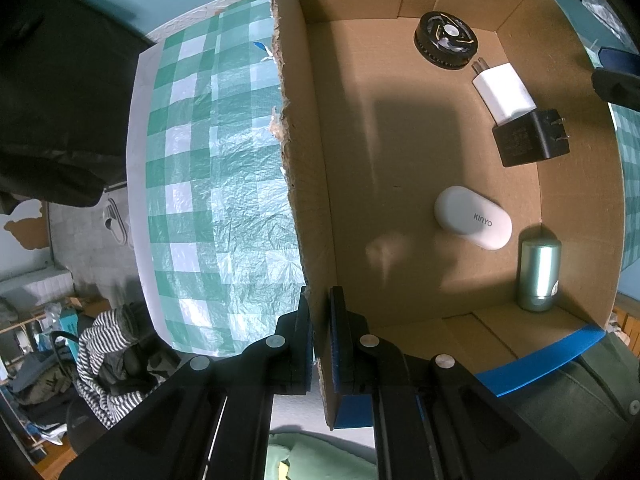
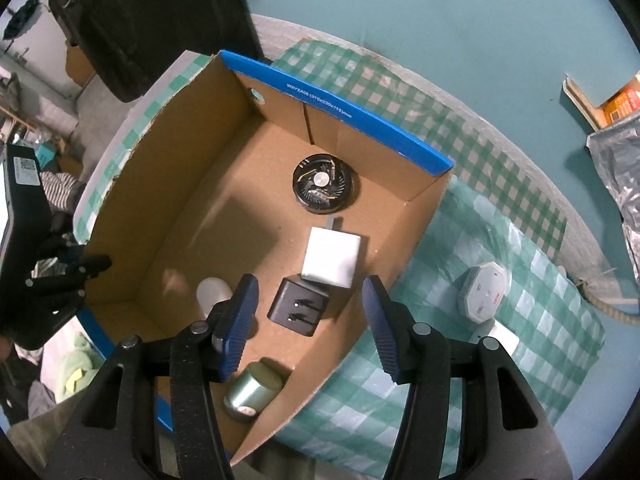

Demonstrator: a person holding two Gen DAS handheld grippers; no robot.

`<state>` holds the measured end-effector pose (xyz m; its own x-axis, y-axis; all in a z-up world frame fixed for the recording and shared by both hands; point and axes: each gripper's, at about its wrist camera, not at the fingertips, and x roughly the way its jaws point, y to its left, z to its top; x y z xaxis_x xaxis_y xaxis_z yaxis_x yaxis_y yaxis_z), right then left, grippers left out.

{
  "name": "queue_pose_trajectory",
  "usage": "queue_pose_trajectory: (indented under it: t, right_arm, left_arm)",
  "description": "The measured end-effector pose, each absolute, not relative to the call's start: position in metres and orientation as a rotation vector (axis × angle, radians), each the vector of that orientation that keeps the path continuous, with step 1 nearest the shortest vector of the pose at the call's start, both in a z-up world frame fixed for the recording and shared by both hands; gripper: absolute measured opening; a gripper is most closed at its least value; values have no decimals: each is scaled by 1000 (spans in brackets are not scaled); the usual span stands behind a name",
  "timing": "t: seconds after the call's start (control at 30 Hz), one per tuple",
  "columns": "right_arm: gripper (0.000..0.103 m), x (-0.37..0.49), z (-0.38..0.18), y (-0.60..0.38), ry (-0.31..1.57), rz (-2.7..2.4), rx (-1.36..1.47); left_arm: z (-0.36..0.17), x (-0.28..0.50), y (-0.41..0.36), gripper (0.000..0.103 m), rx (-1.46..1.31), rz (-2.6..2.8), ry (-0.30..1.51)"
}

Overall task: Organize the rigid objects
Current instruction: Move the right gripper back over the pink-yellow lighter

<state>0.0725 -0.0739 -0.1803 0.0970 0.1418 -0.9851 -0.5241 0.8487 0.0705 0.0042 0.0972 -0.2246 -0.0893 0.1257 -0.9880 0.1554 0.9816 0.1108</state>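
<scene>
Presently we list: left gripper clamped on brown cardboard box wall; right gripper, fingers apart, above the black plug adapter inside, touching the white charger.

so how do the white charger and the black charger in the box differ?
The white charger is larger and pale; the black charger is smaller and dark. The white charger's prongs point toward the fan; the black charger's prongs face the opposite way. Both lie on the box floor, touching.
</scene>
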Motion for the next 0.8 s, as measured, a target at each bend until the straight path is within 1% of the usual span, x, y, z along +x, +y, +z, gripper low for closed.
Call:
queue_pose_trajectory:
  t: [0.3,0.4,0.43,0.8]
  right_arm:
    - [55,72,-170,-87,1378,484,-330]
    - [57,71,-168,-97,1375,469,-329]
    - [58,71,-169,-103,1376,457,-326]
    - [58,75,-190,-175,1438,323,-277]
  left_arm:
    - [-225,4,97,7,215,-24,1665]
    - [-225,4,97,7,215,-24,1665]
    - [-225,4,97,7,213,-24,1665]
    - [-226,3,96,7,218,-29,1671]
